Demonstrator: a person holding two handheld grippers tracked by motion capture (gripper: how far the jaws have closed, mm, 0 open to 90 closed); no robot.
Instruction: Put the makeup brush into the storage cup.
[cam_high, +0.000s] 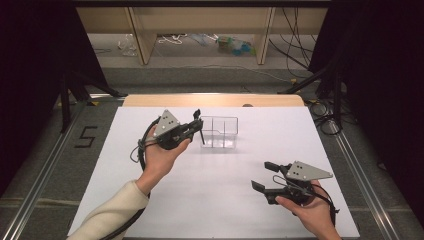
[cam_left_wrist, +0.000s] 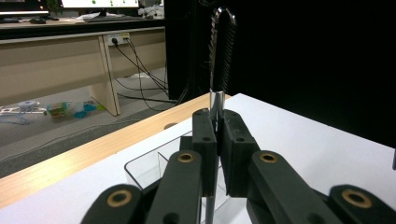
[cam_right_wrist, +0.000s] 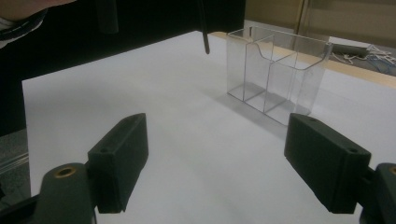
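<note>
Hovering by the clear box (cam_high: 220, 132), left gripper (cam_high: 199, 126) clamps a brush (cam_left_wrist: 221, 51) — right gripper (cam_high: 265, 176) gapes, low.

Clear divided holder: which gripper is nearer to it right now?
Left. The left gripper, shut on a thin brush, sits beside the clear holder. The right gripper is open, well back toward the person's side.

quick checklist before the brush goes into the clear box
1. Left tongs shut on the brush: ok.
2. Brush upright in the grip: ok, bristle end up in the left gripper view.
3. Clear box upright on the white table, top open: ok.
4. Right tongs open, nothing between them: ok.
5. Brush lined up over a compartment: not ok, it sits beside the box's left end.
6. Which compartment it suits: cannot tell.
</note>
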